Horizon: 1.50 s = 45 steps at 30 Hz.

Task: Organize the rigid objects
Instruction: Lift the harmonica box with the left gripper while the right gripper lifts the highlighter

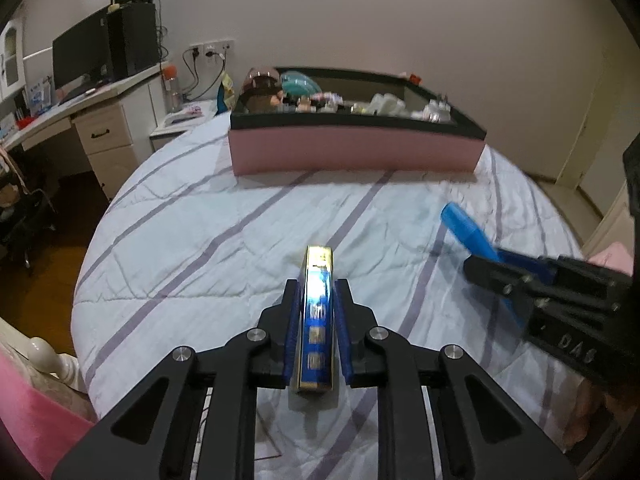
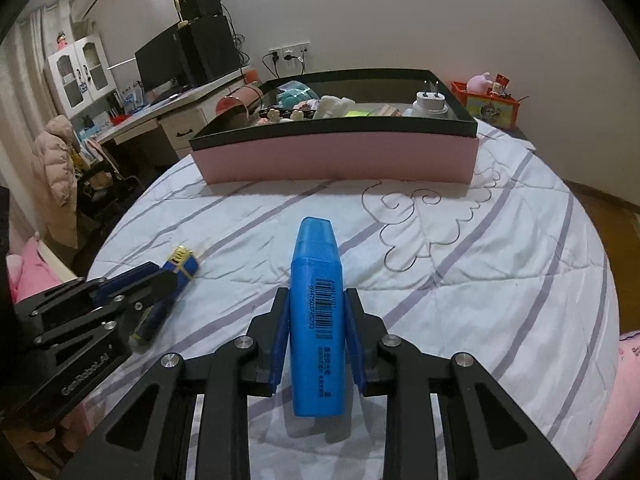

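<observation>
Left wrist view: the left gripper [image 1: 316,300] is closed on a slim blue and gold box [image 1: 318,320], its blue fingers [image 1: 293,312] pressed against both long sides. The box's long axis runs straight ahead toward 12 o'clock, sticking out past the fingertips, above a bed [image 1: 180,248] with a white quilt striped in purple. Farther on at 12 o'clock, well apart, sits a long pink tray [image 1: 352,152] with a black rim, already holding a jumble of small items. At 3 o'clock the right gripper [image 1: 484,264] enters, gripping a blue marker [image 1: 466,232] that points toward 10 o'clock. A desk [image 1: 80,108] with a monitor stands at 10 o'clock beyond the bed.

Right wrist view: the right gripper [image 2: 316,300] is clamped on the marker [image 2: 318,312], fingers [image 2: 282,320] on either side of its barrel, barcode facing up. Its long axis also points to 12 o'clock, tapered cap leading, straight at the tray [image 2: 332,156], which lies crosswise ahead. At 9 o'clock the left gripper [image 2: 176,280] shows, holding the box [image 2: 182,264].

Both loads seem to be held off the quilt, side by side, each aimed at the tray. Neither hand looks clearly nearer; the coming move is likely a forward carry over the near rim before letting go.
</observation>
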### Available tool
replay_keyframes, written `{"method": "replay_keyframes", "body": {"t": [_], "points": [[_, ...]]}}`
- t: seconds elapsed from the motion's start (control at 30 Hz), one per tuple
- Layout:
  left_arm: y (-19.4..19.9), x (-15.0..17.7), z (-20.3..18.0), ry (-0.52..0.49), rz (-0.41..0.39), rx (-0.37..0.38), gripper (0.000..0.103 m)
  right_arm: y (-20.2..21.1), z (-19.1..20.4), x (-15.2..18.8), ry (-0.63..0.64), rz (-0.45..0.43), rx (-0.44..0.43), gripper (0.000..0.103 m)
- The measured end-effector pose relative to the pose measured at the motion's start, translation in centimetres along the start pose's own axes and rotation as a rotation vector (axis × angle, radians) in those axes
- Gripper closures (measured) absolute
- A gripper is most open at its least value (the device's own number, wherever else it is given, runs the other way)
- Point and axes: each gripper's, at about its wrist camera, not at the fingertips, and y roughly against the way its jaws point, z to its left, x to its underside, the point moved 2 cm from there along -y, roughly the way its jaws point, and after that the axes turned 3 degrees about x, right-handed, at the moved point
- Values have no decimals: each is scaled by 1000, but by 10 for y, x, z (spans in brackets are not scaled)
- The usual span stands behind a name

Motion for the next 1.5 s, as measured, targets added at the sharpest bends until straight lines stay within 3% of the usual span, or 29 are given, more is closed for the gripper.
{"method": "replay_keyframes", "body": {"t": [0.23,0.47,0.63,1.0,1.5], "points": [[-5,8,2,-12,43,15,88,-3,0,5,-6,8,1,77],[6,0,-1,17,-16,44,88,5,4,5,-5,-23,-10,76],[28,-19,-14,-7,-89,23,88,28,8,-3,-2,-96,-5,76],[90,-56,-57,-99,-262,5,88,105,26,-28,34,-318,95,76],[151,-77,-88,-175,-462,-47,88,175,37,-43,63,-506,161,76]]}}
